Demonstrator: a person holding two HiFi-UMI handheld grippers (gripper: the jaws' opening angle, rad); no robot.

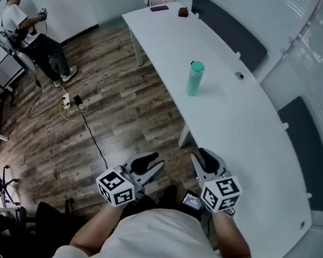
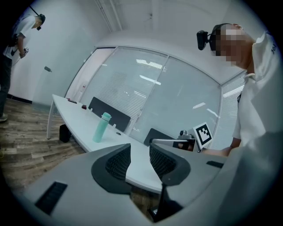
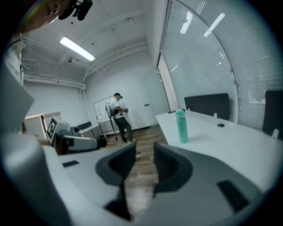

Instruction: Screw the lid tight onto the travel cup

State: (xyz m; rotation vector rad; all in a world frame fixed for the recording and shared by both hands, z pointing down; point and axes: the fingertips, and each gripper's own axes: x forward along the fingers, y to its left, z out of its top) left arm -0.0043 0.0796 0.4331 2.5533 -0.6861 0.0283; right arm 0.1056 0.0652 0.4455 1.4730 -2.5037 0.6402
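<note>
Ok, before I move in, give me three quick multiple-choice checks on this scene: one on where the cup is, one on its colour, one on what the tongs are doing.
1. Where does the travel cup stand?
A. on the white table
B. on a shelf
C. on a stool

2. What colour is the travel cup?
A. red
B. teal
C. black

3. How do the left tongs and right tongs stand?
A. both shut on the cup
B. both apart and empty
C. right shut on a cloth

Answers:
1 A: it stands upright on the tabletop, well away from both tongs.
2 B: body and lid are teal in all three views.
3 B: each gripper view shows a clear gap with nothing in it.
</note>
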